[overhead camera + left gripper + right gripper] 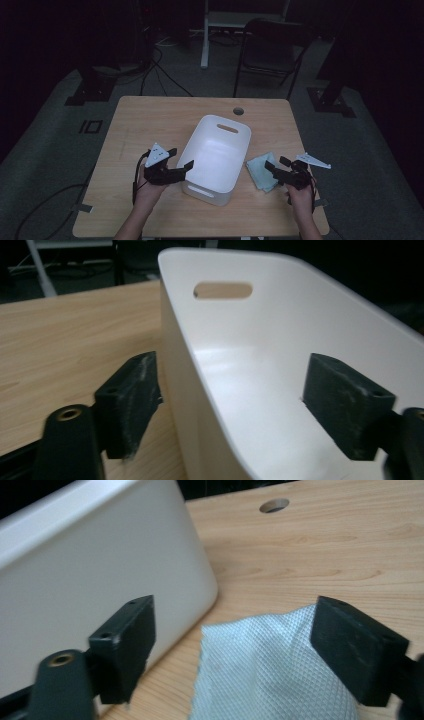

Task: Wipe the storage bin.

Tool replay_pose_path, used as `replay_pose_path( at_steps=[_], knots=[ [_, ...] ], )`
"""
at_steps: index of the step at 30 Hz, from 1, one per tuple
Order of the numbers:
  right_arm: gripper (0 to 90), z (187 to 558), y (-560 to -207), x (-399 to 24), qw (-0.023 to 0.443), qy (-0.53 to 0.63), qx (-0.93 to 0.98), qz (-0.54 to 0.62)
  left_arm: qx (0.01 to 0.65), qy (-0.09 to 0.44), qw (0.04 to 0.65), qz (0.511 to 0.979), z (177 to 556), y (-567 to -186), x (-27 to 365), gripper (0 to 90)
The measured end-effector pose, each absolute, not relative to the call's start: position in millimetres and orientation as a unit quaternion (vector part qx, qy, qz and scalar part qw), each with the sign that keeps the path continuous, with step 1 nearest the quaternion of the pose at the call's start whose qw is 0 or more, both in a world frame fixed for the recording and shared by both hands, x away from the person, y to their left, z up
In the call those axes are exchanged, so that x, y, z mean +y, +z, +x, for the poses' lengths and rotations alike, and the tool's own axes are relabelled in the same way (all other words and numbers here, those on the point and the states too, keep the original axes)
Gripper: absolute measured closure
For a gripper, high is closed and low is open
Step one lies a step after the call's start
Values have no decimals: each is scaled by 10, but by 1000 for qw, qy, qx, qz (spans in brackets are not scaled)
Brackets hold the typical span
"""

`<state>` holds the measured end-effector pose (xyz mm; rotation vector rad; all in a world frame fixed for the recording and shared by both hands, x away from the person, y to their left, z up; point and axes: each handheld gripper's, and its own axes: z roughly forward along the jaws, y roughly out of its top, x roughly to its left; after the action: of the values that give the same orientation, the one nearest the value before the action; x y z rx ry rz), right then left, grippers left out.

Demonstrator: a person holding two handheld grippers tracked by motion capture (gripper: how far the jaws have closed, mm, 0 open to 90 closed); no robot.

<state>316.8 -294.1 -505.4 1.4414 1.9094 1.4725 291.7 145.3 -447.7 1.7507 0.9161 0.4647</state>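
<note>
Cloth: flat, just left of right gripper, beside bin.
Right gripper: spread, cloth between jaws, unpinched.
Left gripper: spread astride bin's left wall.

Dim lab or studio, wooden table, folding chair (empty), floor cables, stand bases

Both forearms come in from the near edge. The left gripper points right, its jaws spread apart; the right gripper (far right) points left, jaws wide.
</note>
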Motion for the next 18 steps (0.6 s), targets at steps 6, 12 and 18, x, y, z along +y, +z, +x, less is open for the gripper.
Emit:
replay_pose_path(
  at_steps=[6,12,18],
  knots=[
    [141,3160,-5090,-2863,170,507,684,496,387,198,523,733,2886,-4473,1537,193],
    [147,3157,-5110,-2875,174,498,685,503,393,204,522,729,2843,-4468,1649,191],
    [148,3145,-5121,-2892,172,497,684,505,393,213,525,724,2776,-4429,1762,188]
  ],
)
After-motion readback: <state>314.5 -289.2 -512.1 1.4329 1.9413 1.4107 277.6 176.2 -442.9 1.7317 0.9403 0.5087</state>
